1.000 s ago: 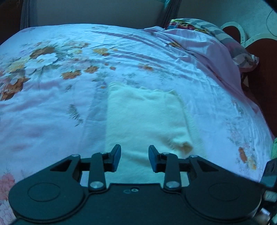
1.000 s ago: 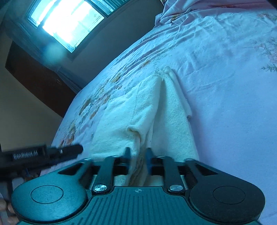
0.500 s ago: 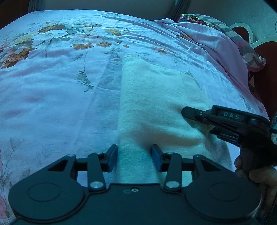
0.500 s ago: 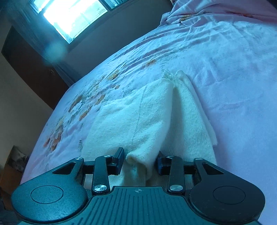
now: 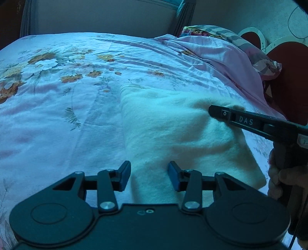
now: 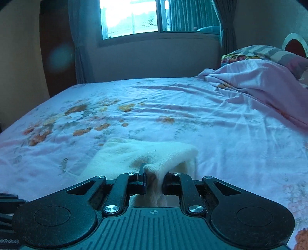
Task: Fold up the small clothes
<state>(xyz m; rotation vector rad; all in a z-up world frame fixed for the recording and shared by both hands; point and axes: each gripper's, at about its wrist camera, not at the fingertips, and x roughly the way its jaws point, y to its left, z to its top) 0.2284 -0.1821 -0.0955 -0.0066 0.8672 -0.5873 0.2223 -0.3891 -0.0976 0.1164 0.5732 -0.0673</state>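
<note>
A cream knitted cloth (image 5: 173,134) lies folded lengthwise on the flowered bedsheet (image 5: 57,115). My left gripper (image 5: 149,176) stands open just above its near edge, and the cloth's left border shows between the fingers without touching them. From the right, my right gripper (image 5: 213,111) reaches in over the cloth's far right part. In the right wrist view the right gripper (image 6: 154,181) has a raised fold of the cloth (image 6: 134,153) pinched between its pads, and its jaws are closing. The fold stands up like a small tent.
A hand (image 5: 279,178) holds the right gripper's handle at the right edge. A bunched pink blanket (image 5: 211,52) and a striped pillow (image 5: 240,44) lie at the bed's head, by the red headboard (image 5: 288,57). A window (image 6: 130,17) is behind the bed.
The right gripper has rolled level and closed on the cloth's fold, lifting it. The left gripper has sunk nearer the cloth's near edge, its fingers slightly wider.
</note>
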